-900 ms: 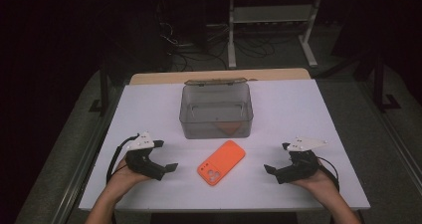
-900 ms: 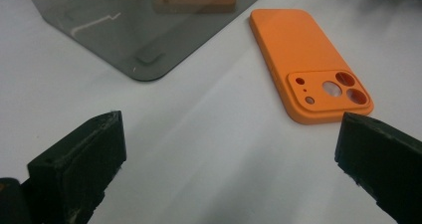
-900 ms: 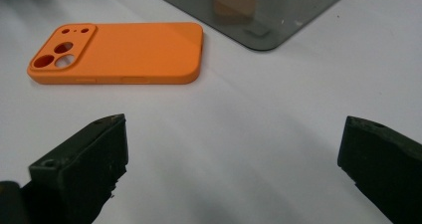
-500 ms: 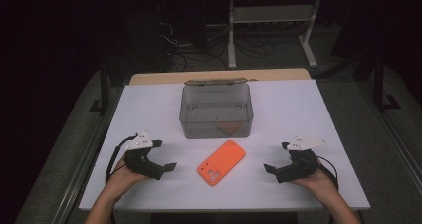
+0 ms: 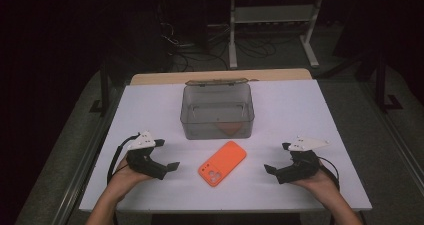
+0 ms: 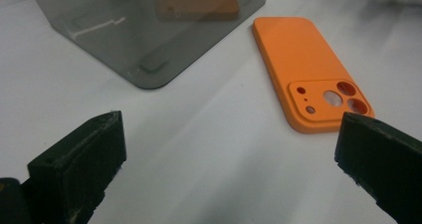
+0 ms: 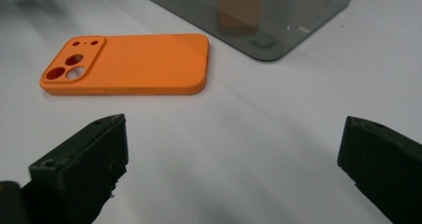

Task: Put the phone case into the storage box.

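Observation:
An orange phone case (image 5: 222,163) lies face down on the white table (image 5: 300,110), camera cut-outs toward the near edge. Behind it stands a smoky transparent box (image 5: 217,110) with an orange-brown object (image 5: 230,129) inside. My left gripper (image 5: 167,157) rests on the table left of the case, jaws open with nothing between them. My right gripper (image 5: 275,159) rests to the right of the case, also open. In the left gripper view the case (image 6: 311,74) lies ahead and right, the box (image 6: 144,30) ahead and left. In the right gripper view the case (image 7: 129,64) lies ahead and left, the box (image 7: 259,15) beyond.
A wooden strip (image 5: 220,77) runs along the table's far edge. Beyond it, in the dark, stands a white metal frame (image 5: 272,20) with cables on the floor. Bare table surface lies on both sides of the box.

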`<state>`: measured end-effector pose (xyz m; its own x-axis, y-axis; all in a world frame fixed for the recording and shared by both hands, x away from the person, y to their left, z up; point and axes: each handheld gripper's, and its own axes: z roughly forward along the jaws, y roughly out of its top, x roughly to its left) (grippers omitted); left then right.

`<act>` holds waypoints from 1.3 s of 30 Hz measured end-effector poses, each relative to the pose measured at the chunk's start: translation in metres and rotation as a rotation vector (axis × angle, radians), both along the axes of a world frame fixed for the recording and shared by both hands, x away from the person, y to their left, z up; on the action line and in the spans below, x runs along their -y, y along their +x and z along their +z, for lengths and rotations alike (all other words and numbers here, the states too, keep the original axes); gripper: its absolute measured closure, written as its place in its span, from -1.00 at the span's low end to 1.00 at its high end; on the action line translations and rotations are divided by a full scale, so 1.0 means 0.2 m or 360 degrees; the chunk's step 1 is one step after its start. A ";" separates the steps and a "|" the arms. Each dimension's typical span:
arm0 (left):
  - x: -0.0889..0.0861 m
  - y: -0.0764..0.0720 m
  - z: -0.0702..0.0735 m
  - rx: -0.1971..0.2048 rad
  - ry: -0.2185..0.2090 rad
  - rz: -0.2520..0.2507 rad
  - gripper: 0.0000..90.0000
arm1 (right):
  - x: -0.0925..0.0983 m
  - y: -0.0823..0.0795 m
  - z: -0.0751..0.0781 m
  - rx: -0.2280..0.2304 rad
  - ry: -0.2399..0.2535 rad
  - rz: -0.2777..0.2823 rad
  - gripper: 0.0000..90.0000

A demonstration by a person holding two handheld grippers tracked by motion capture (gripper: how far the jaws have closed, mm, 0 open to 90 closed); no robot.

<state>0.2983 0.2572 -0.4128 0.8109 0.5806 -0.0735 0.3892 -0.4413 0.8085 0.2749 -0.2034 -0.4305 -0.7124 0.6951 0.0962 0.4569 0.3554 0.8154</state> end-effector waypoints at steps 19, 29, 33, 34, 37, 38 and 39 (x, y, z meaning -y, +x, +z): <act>0.06 0.02 0.01 -0.0018 -0.0005 -0.0018 -1.00 | 0.00 0.02 -0.01 -0.0006 -0.0003 0.0010 -1.00; 0.10 0.04 0.02 -0.0027 -0.0005 -0.0034 -1.00 | -0.01 0.02 -0.01 -0.0003 -0.0008 0.0013 -1.00; 0.13 0.05 0.02 -0.0033 -0.0008 -0.0041 -1.00 | -0.01 0.02 -0.01 -0.0005 -0.0013 0.0016 -1.00; 0.14 0.06 0.02 -0.0032 0.0000 -0.0046 -1.00 | -0.01 0.02 -0.01 -0.0005 -0.0012 0.0017 -1.00; 0.16 0.07 0.02 -0.0040 0.0001 -0.0056 -1.00 | -0.01 0.02 -0.01 -0.0007 -0.0014 0.0019 -1.00; 0.17 0.08 0.02 -0.0048 0.0000 -0.0054 -1.00 | -0.01 0.02 -0.01 -0.0006 -0.0014 0.0020 -1.00; 0.17 0.08 0.02 -0.0048 0.0000 -0.0054 -1.00 | -0.01 0.02 -0.01 -0.0006 -0.0014 0.0020 -1.00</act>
<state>0.3135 0.2227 -0.4096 0.8274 0.5530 -0.0982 0.3983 -0.4544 0.7968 0.2789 -0.2007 -0.4324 -0.7207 0.6870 0.0926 0.4554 0.3684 0.8105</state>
